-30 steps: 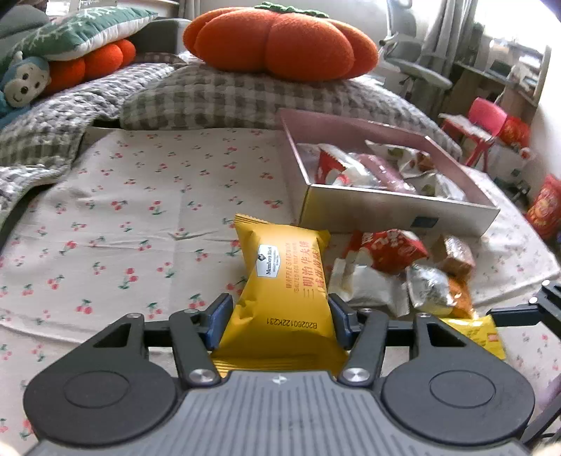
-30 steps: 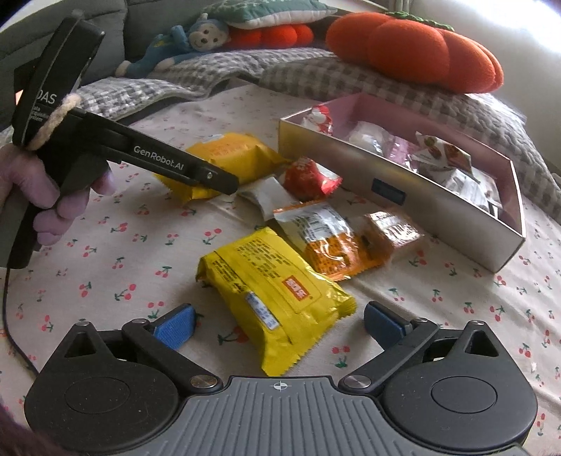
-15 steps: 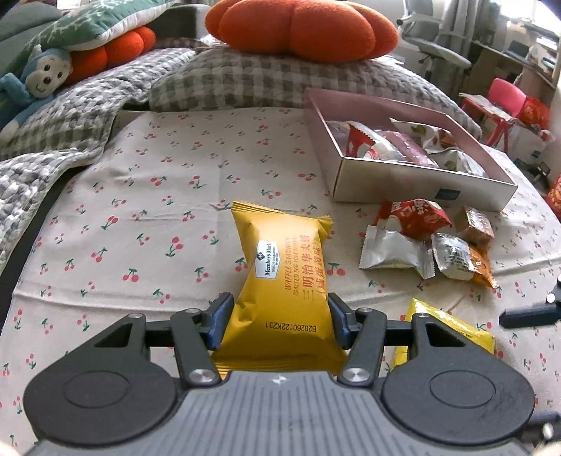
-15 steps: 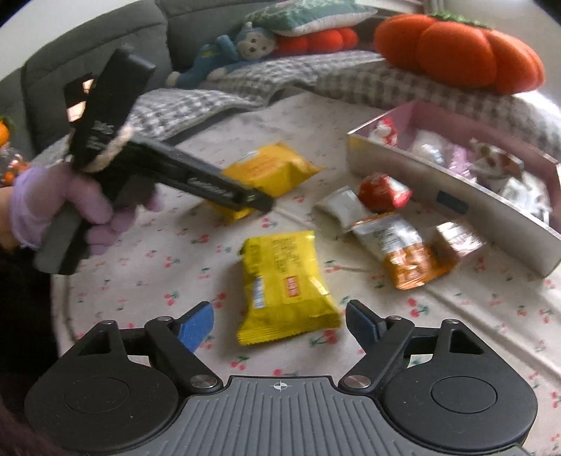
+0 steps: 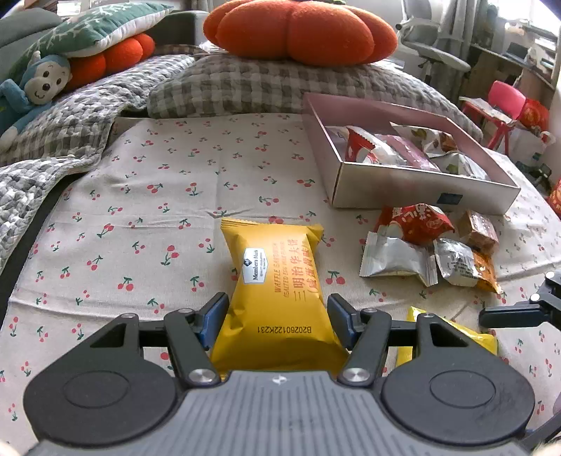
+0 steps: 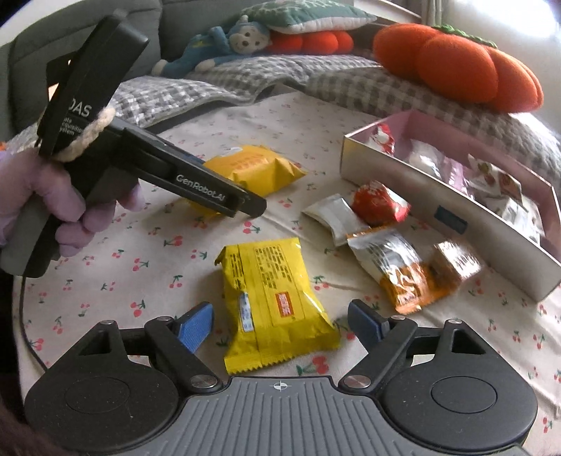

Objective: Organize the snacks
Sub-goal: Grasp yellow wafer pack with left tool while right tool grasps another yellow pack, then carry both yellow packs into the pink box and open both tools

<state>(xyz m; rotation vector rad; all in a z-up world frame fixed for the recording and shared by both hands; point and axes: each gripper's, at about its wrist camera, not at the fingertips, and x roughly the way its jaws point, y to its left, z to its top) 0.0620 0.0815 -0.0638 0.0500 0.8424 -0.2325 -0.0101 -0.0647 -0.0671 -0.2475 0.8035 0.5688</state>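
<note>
The left gripper (image 5: 275,315) is clamped on the orange waffle pack (image 5: 277,291), pads squeezing its sides, pack apparently held just over the bed (image 5: 140,196). The right gripper (image 6: 280,324) hangs wide open around the yellow snack pack (image 6: 273,301), which lies flat on the sheet, not pinched yet. So roughly halfway, judging by the layout: the pink box (image 5: 413,191) already holds several wrapped snacks, but a red packet (image 5: 413,222), silver pouch (image 5: 392,259), small brown cube (image 5: 478,229) and orange-silver packet (image 5: 463,261) sit loose just in front of it. That little pile sits between the grippers and the box, so drops need to go over it. Pumpkin cushion (image 5: 298,31) and monkey plush (image 5: 31,87) are well out of the way.
</note>
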